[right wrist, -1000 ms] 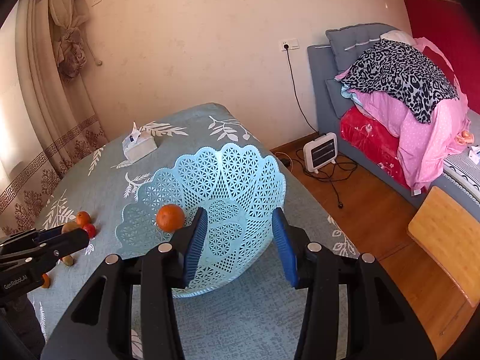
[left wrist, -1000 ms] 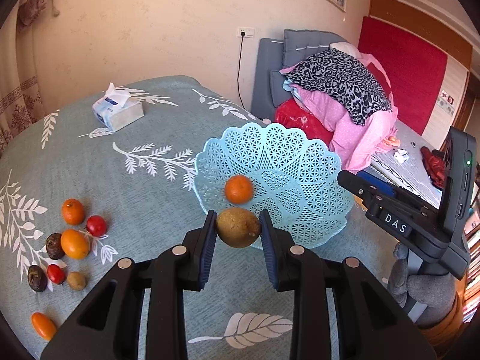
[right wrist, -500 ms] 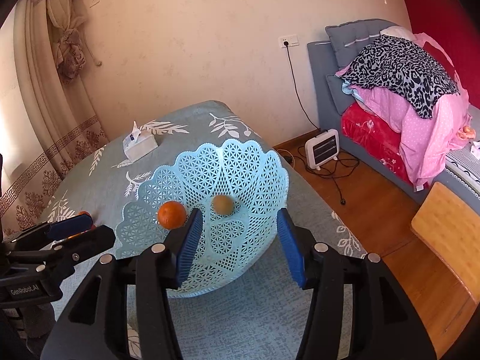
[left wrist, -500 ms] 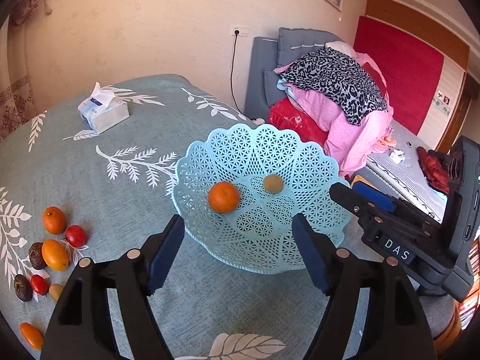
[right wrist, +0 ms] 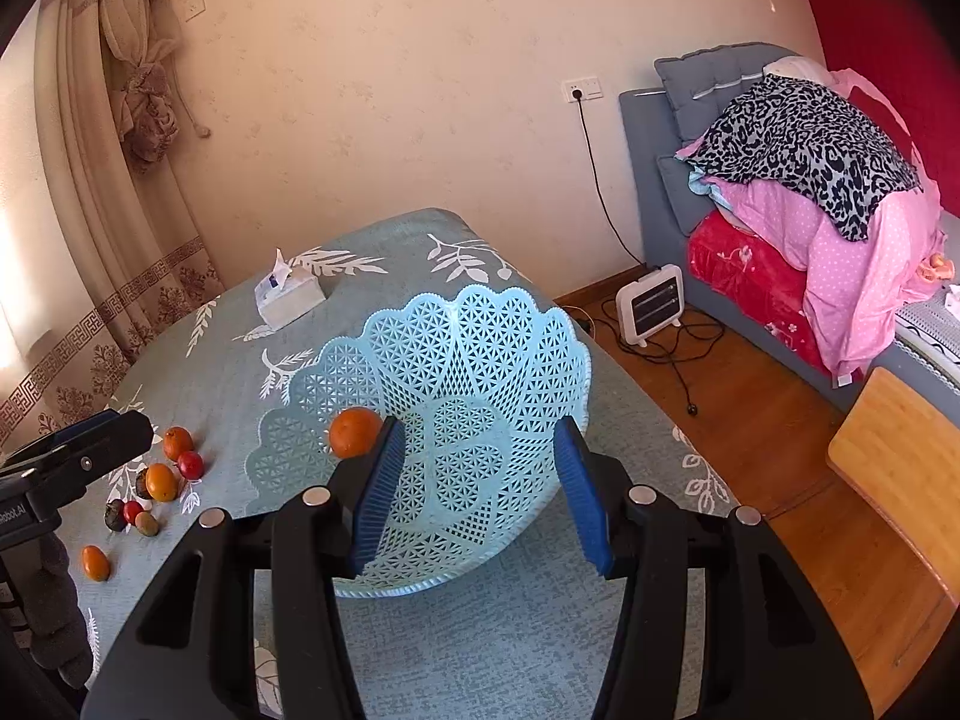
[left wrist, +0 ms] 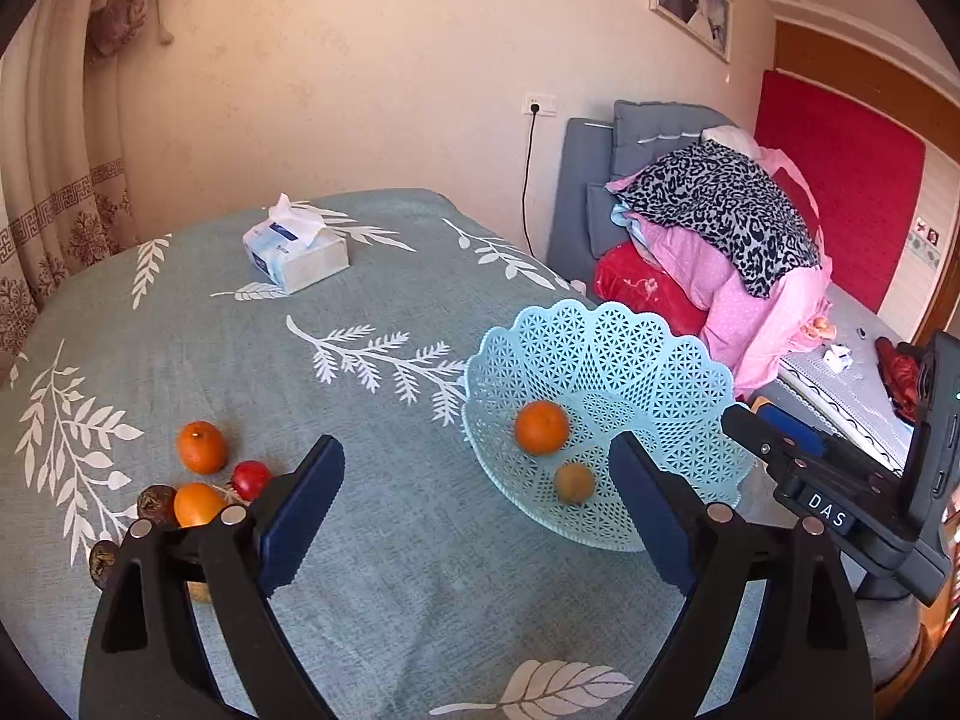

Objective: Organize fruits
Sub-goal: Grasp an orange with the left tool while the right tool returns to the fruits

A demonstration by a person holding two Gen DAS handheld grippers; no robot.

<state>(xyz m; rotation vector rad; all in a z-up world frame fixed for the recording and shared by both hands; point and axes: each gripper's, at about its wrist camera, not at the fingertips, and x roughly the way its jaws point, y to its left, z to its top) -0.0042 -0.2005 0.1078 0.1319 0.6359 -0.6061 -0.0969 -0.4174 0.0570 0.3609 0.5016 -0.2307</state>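
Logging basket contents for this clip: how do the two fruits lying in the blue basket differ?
The orange is bright orange and clearly the larger; the kiwi is dull brownish-green and smaller. In the left wrist view the orange lies further up the tilted bowl of the blue basket, while the kiwi lies lower, nearer the front rim. The right wrist view shows only the orange; the kiwi is hidden there. Both are roundish, rest apart, and no gripper touches either.

The table (left wrist: 372, 372) is seen from the left wrist camera, tilted downward from close above its near edge, with the basket (left wrist: 648, 354) placed at about three o'clock. From the right wrist the same basket (right wrist: 480, 348) is viewed nearer, dead centre (its rim tipped up). Tissue box (left wrist: 295, 252), loose fruit and bed are shared by both views.
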